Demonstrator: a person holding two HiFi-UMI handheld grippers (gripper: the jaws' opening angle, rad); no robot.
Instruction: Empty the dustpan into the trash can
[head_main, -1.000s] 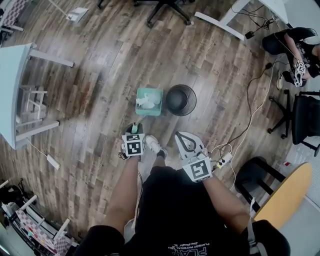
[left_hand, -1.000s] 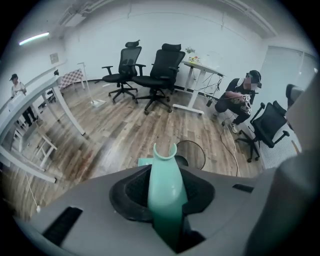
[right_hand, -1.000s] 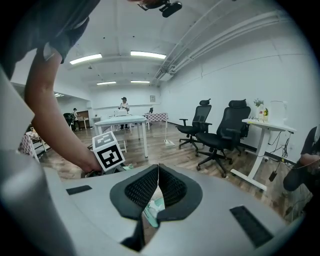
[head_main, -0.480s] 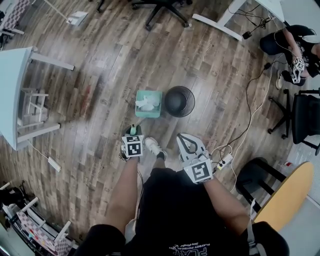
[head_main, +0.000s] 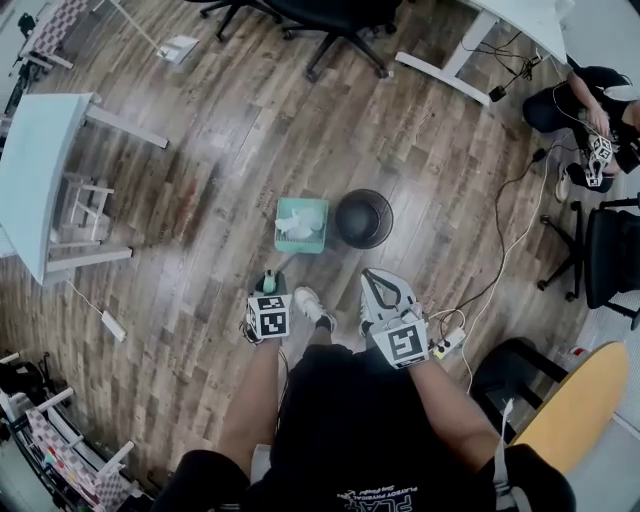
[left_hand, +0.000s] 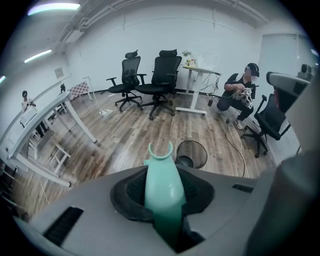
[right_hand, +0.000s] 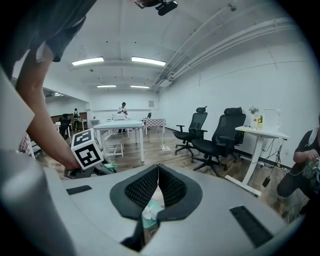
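Note:
A mint-green dustpan (head_main: 300, 222) with white scraps in it sits low over the wooden floor, just left of a black mesh trash can (head_main: 363, 218). Its long handle (left_hand: 164, 186) runs back between the jaws of my left gripper (head_main: 268, 283), which is shut on it. In the left gripper view the trash can (left_hand: 192, 154) shows just past the handle's forked tip. My right gripper (head_main: 372, 277) hovers to the right of the handle, short of the can; its pads (right_hand: 158, 172) meet with nothing between them. Under those pads a bit of the dustpan (right_hand: 150, 216) shows.
A white table (head_main: 40, 170) stands at the left and office chairs (head_main: 330, 20) at the back. Cables and a power strip (head_main: 448, 340) lie right of my feet. A person (head_main: 590, 110) crouches at the far right, near a black chair (head_main: 610, 240) and a round wooden table (head_main: 575, 400).
Both grippers have come up a little, the left one bringing the dustpan handle with it. The dustpan stays beside the trash can.

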